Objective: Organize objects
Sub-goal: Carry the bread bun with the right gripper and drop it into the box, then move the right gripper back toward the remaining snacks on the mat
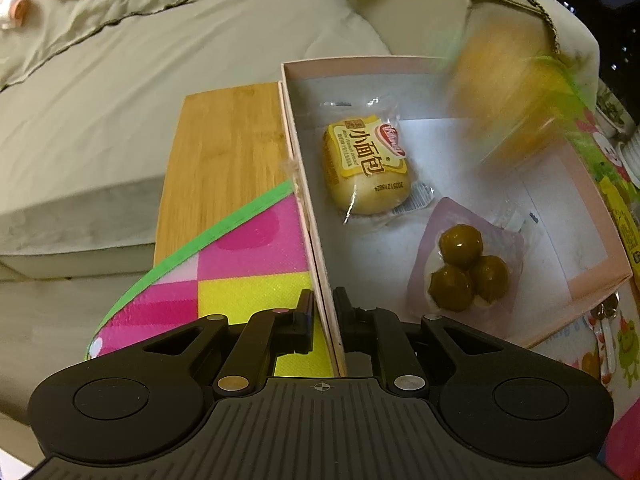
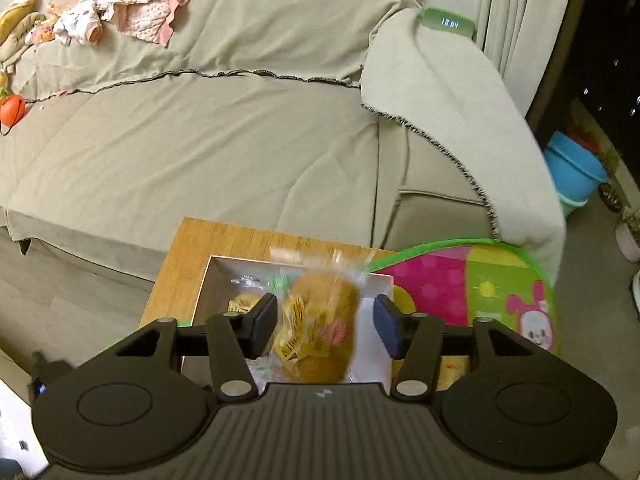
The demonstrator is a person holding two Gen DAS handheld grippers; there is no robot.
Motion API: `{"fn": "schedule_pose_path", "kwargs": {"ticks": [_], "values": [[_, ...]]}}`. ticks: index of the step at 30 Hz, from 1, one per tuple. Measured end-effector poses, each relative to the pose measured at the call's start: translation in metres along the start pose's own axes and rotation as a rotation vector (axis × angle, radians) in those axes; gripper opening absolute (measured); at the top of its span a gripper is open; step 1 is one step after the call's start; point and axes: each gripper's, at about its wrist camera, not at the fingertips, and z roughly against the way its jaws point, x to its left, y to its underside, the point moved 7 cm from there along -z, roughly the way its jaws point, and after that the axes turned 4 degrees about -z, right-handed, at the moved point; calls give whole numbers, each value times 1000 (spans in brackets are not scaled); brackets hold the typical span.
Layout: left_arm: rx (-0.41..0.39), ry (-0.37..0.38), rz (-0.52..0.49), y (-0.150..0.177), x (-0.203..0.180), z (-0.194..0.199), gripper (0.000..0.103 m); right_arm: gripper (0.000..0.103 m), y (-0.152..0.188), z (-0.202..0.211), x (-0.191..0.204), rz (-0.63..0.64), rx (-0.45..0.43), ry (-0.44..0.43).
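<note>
A pink cardboard box [image 1: 308,216] stands on a wooden table [image 1: 224,152]. My left gripper [image 1: 323,312] is shut on the box's near left wall. Inside lie a wrapped small bread [image 1: 366,168] and a pouch with three brown balls [image 1: 464,268]. A second wrapped bread [image 1: 508,92] is motion-blurred in the air above the box's far right corner. In the right wrist view my right gripper [image 2: 326,330] is open, and the blurred bread [image 2: 320,328] is between its fingers, not clamped, over the box [image 2: 380,284].
A colourful pink, yellow and green mat [image 1: 240,264] lies under the box; it also shows in the right wrist view [image 2: 472,284]. A beige covered sofa [image 2: 224,128] stands behind the table. A blue bucket [image 2: 576,168] sits at far right.
</note>
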Motion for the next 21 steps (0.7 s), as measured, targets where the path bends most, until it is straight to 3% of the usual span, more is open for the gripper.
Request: {"fn": "schedule_pose_path", "kwargs": {"ticks": [4, 10, 17, 21], "values": [[-8, -15, -10, 2, -2, 1, 12, 54, 10, -12, -14, 1, 17, -33], [-21, -39, 2, 6, 0, 2, 12, 54, 48, -22, -71, -4, 70, -47], [-36, -81, 60, 4, -2, 1, 12, 57, 124, -36, -142, 65, 127, 9], [-22, -120, 60, 2, -7, 0, 12, 57, 173, -47, -154, 48, 213, -43]]}}
